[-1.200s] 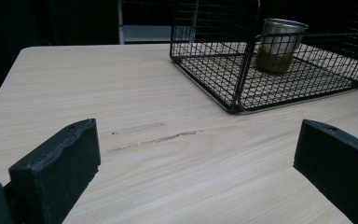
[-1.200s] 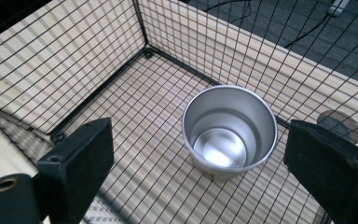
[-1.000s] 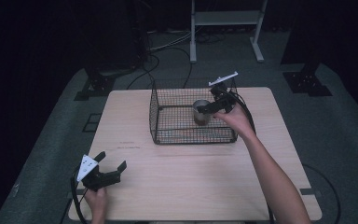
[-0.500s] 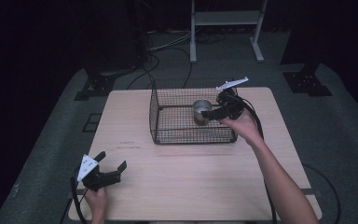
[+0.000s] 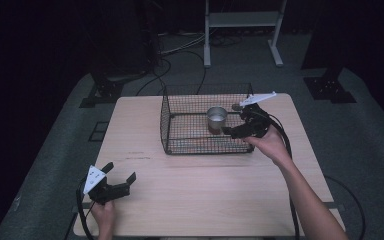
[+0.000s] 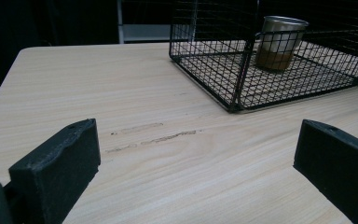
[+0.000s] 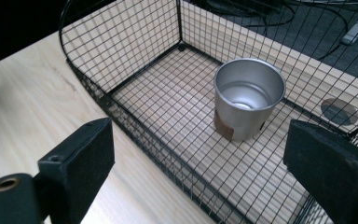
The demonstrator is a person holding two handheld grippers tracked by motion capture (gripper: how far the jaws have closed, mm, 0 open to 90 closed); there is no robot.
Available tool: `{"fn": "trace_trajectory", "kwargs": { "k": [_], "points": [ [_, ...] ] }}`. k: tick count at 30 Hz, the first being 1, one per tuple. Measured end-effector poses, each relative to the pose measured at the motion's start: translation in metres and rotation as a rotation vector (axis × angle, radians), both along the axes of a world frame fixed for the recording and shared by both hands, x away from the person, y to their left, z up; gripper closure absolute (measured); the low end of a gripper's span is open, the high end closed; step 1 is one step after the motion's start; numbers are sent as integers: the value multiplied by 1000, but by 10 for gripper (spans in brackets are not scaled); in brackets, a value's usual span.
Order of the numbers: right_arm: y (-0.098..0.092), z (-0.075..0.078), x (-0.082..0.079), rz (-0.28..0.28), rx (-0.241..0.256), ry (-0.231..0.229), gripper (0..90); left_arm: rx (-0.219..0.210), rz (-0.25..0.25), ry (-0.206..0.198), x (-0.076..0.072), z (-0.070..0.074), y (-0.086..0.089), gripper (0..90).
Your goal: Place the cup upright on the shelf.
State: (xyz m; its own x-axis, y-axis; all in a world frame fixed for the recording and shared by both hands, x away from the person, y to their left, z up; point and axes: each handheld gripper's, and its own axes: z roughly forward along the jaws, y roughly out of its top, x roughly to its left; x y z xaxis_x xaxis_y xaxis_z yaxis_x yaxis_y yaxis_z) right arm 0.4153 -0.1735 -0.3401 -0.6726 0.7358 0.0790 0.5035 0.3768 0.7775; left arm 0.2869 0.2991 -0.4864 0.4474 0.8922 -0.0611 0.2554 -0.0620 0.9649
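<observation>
Steel, upright and empty, the cup (image 7: pixel 248 98) stands on the floor of the wire basket (image 5: pixel 180 145), toward its far right corner. The right gripper (image 5: pixel 237 131) hangs at the basket's right edge just beside the cup, jaws spread wide and holding nothing. A careless sweep could clip the rim and tip the cup. The left gripper (image 5: pixel 115 182) rests near the table (image 5: pixel 205 190) front, jaws apart and empty.

Pale wooden table (image 5: pixel 200 200), faint scuff marks (image 6: pixel 154 137) on it just ahead of the left gripper (image 5: pixel 119 173), round dark hole (image 7: pixel 338 111) in the tabletop beyond the right gripper (image 5: pixel 231 120), white metal stand (image 5: pixel 240 20) and black cables (image 5: pixel 180 47) on grey carpet (image 5: pixel 360 125) farther ahead.
</observation>
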Motion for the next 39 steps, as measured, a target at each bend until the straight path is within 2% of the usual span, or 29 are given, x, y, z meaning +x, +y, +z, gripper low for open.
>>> {"fn": "trace_trajectory", "kwargs": {
  "k": [2, 9, 13, 17, 21, 29, 39],
  "points": [
    [-2, -2, -6, 6, -5, -10, 82, 1, 0, 0, 0, 0, 0, 0],
    [-11, -11, -22, 13, 1, 5, 82, 1, 0, 1, 0, 0, 0, 0],
    [-17, -14, -30, 20, 8, -1, 82, 1, 1, 1, 0, 0, 0, 0],
    [-21, -16, -34, 24, 5, 2, 82, -2, 0, 2, 0, 0, -1, 0],
    [-30, -19, -43, 22, 29, 0, 83, -5, 0, 1, 0, 0, -1, 0],
    [-41, -27, -53, 19, 43, -3, 83, -2, 1, 2, 0, 0, -1, 0],
    [-50, -39, -63, 10, 40, 7, 83, 4, 0, 5, -1, 0, -1, 0]
  ]
}}
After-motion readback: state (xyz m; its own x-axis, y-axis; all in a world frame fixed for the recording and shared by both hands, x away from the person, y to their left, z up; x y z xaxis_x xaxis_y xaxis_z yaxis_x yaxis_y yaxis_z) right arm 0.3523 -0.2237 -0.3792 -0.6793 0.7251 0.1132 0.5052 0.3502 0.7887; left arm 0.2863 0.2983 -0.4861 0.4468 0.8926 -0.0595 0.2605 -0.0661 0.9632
